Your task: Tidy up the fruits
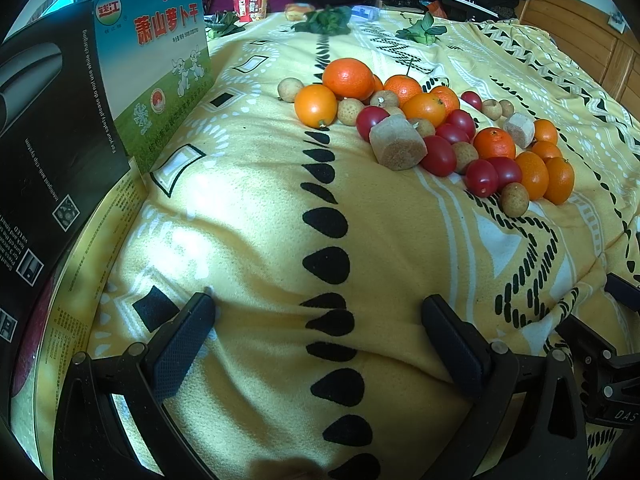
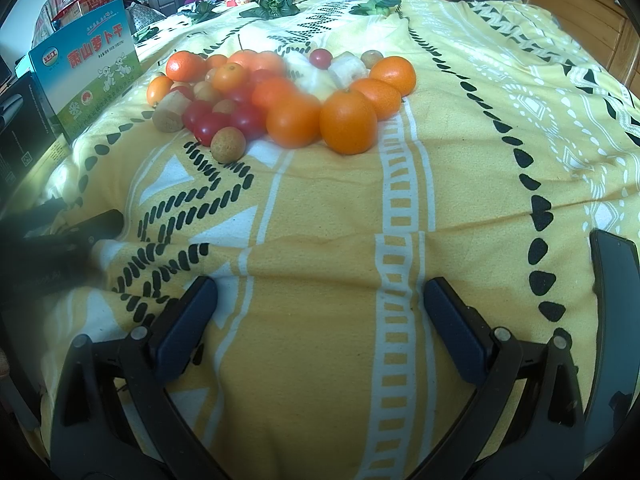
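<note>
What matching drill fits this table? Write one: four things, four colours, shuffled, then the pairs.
Things:
1. cherry tomato
2. longan
3. leafy greens
4. phone

Colours:
A. green
B. black
C. red
D. tan-brown

Pairs: 1-C, 2-D, 3-A, 4-B

Left tongs and right tongs both stand open over the yellow blanket, short of the fruit pile.

Both wrist cameras sit low over the yellow blanket, facing forward. The left looks from the left, the right from the right, sharing the fruit pile ahead.
</note>
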A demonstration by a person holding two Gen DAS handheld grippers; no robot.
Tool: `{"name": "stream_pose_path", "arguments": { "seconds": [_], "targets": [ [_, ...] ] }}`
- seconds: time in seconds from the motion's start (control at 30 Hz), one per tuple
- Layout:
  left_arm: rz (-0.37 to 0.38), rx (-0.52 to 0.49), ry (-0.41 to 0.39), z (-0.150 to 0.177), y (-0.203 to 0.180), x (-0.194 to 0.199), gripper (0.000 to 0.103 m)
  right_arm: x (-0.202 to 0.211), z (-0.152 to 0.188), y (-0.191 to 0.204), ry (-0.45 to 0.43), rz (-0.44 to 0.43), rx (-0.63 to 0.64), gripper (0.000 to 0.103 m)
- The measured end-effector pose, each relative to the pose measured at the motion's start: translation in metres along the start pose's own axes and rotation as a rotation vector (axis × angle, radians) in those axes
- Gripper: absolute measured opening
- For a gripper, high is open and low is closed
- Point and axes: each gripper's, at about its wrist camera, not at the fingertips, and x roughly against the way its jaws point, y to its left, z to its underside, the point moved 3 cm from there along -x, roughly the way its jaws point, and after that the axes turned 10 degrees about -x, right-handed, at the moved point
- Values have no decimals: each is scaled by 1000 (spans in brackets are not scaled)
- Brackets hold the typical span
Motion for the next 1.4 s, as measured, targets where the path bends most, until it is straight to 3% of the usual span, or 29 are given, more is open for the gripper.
{"name": "stream_pose_path", "arguments": {
  "seconds": [0.7,0.9,1.07,1.1,1.17,1.23,1.33,1.4],
  "targets": [
    [20,8,-2,-3,1,-3,103,-1,-1,1,1,1,2,103],
    [37,11,-11,-1,2,1,103,-4,-4,2,27,0,16,103],
    [53,7,-13,-1,1,5,102,-4,-14,-4,130,-55,-20,103],
    [56,8,-15,-1,1,5,102,2,-17,-7,126,-84,-46,91],
    [56,10,-16,0,2,5,102,22,-28,-13,72,-161,-89,79],
    [53,9,-15,-1,2,4,102,38,-44,-14,-17,-210,-73,78],
    [54,10,-16,-1,2,4,102,29,-68,-17,-50,-216,-60,67],
    [56,11,-17,-1,3,4,102,14,-78,-18,-36,-206,-48,50]
  ]
}}
